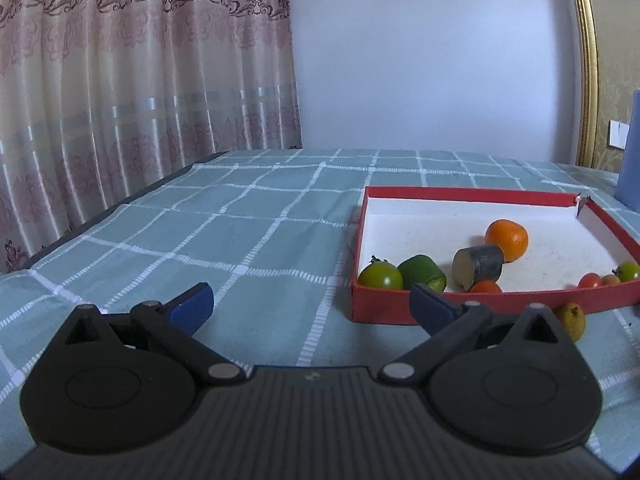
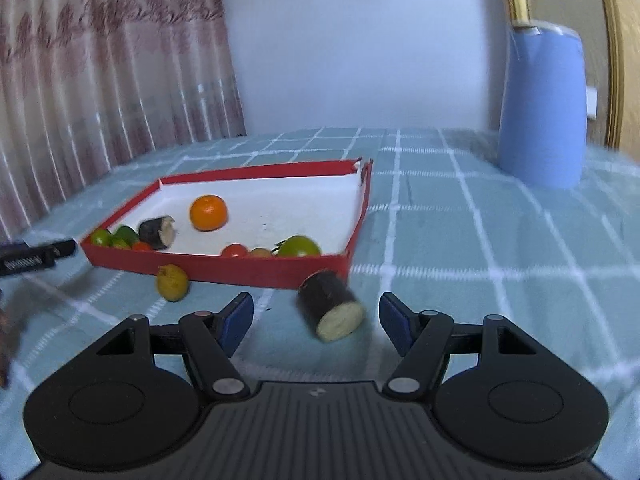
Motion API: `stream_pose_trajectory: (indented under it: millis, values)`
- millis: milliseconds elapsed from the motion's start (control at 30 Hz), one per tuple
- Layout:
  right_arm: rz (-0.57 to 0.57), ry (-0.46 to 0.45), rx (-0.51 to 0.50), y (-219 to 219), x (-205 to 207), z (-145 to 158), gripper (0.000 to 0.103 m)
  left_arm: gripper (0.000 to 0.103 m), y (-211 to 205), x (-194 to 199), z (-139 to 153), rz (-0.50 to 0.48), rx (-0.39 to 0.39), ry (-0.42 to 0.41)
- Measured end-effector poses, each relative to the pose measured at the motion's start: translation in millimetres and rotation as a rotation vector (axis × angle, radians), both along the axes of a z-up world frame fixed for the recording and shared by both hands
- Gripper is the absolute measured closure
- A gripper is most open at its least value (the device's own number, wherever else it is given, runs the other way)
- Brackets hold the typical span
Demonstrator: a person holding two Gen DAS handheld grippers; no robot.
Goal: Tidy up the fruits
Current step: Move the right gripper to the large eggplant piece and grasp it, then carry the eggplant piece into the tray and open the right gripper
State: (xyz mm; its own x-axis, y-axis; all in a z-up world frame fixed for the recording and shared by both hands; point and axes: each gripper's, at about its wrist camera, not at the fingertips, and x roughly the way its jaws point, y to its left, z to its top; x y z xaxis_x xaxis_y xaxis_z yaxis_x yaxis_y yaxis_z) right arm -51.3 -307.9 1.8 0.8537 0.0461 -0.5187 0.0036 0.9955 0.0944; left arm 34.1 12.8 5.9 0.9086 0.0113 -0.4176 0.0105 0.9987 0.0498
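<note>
A red tray [image 1: 472, 193] [image 2: 256, 171] with a white floor holds an orange [image 1: 507, 239] [image 2: 208, 212], a dark cut cylinder piece [image 1: 478, 266] [image 2: 157, 231], green fruits [image 1: 380, 276] [image 2: 300, 246] and small red tomatoes [image 1: 589, 281] [image 2: 234, 251]. A yellow-green fruit [image 2: 172, 282] [image 1: 573, 314] lies on the cloth just outside the tray's near wall. A second dark cut piece [image 2: 330, 305] lies on the cloth between my right gripper's [image 2: 316, 322] open fingers. My left gripper [image 1: 310, 306] is open and empty, left of the tray.
A green checked cloth [image 1: 240, 232] covers the table. A tall blue cylinder [image 2: 542, 104] stands at the back right. A curtain [image 1: 140, 60] hangs behind the table's left edge. Part of the other gripper [image 2: 32, 258] shows at the far left.
</note>
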Motion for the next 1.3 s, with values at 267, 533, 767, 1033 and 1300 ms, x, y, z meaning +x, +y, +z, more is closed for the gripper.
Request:
stream_pose_trajectory:
  millis: [267,533,767,1033,1300]
  values:
    - [0.056,0.086,-0.122,4.2,27.4,-4.8,0.034,0.000,3.8,3.3,-0.3,0.000,-0.029,0.017]
    - [0.079,0.129,-0.152,7.5,36.8,-11.9,0.065,0.000,2.3,6.2,-0.6,-0.001,-0.030,0.026]
    - [0.077,0.111,-0.107,1.8,34.3,-12.8,0.069,0.000,3.2,6.2,-0.6,0.001,-0.035,0.028]
    - [0.106,-0.012,-0.055,13.7,17.0,20.7,0.069,0.000,3.7,5.8,-1.4,0.003,-0.034,0.028]
    - [0.093,-0.084,-0.015,26.0,52.1,40.4,0.069,0.000,3.0,6.1,-2.4,0.007,-0.033,0.030]
